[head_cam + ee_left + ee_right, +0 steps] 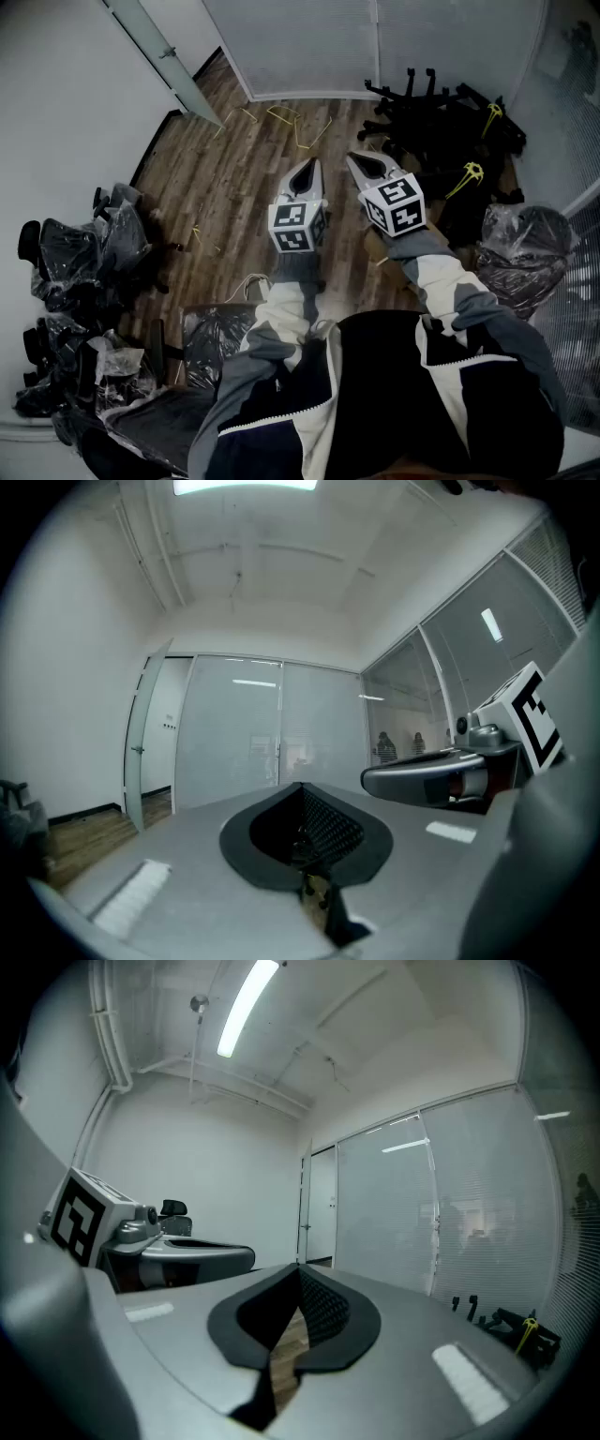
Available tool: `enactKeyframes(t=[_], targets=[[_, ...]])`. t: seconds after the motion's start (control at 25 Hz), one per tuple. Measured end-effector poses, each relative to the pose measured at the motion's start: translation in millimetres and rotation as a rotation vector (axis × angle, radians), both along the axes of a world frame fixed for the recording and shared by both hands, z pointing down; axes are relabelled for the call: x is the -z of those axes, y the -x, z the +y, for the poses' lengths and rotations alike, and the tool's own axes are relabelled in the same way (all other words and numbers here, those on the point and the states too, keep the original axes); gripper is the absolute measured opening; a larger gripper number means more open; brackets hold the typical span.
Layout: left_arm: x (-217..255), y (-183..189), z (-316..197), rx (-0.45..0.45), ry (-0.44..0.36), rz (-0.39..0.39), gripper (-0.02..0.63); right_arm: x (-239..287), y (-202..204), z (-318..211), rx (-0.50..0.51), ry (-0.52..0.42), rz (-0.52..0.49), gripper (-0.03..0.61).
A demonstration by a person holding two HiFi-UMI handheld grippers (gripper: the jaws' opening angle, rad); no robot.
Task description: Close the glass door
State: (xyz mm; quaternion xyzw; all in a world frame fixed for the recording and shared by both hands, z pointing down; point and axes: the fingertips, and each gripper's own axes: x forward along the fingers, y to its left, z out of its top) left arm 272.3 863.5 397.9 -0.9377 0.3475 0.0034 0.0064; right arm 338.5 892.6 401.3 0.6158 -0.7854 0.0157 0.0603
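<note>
The glass door stands open at the far left, swung into the room at an angle to the frosted glass wall. In the left gripper view the glass door shows at the left with its small handle. In the right gripper view the doorway lies straight ahead. My left gripper and right gripper are held side by side, level, well short of the door. Both are shut with nothing between the jaws.
A pile of black chair bases lies at the right by the glass wall. Plastic-wrapped chairs crowd the left wall, and another wrapped bundle sits at the right. Yellow straps are scattered on the wooden floor.
</note>
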Motion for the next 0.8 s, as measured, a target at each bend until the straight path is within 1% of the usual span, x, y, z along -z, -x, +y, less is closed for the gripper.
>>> enactKeyframes(t=[0.12,0.36,0.48,0.68,0.8], targets=[[-1,2,-2,-0.001,0.015,0.012,0.003,-6,2,0,-0.004,0.005,0.001,0.0],[0,5,-5,0.0,0.011,0.022,0.003,-6,7,-4,0.001,0.004,0.009,0.0],[-2,9,-7,0.005,0.015,0.026,0.003,-6,12,-4,0.024,0.0,-0.022,0.003],[0,27,-13,0.032,0.008,0.036,0.003,-4,22,-7,0.061,-0.019,-0.022,0.011],[-10,40,-13,0.045,0.041,0.061,0.003,-14,30,-6,0.086,0.001,-0.01,0.018]])
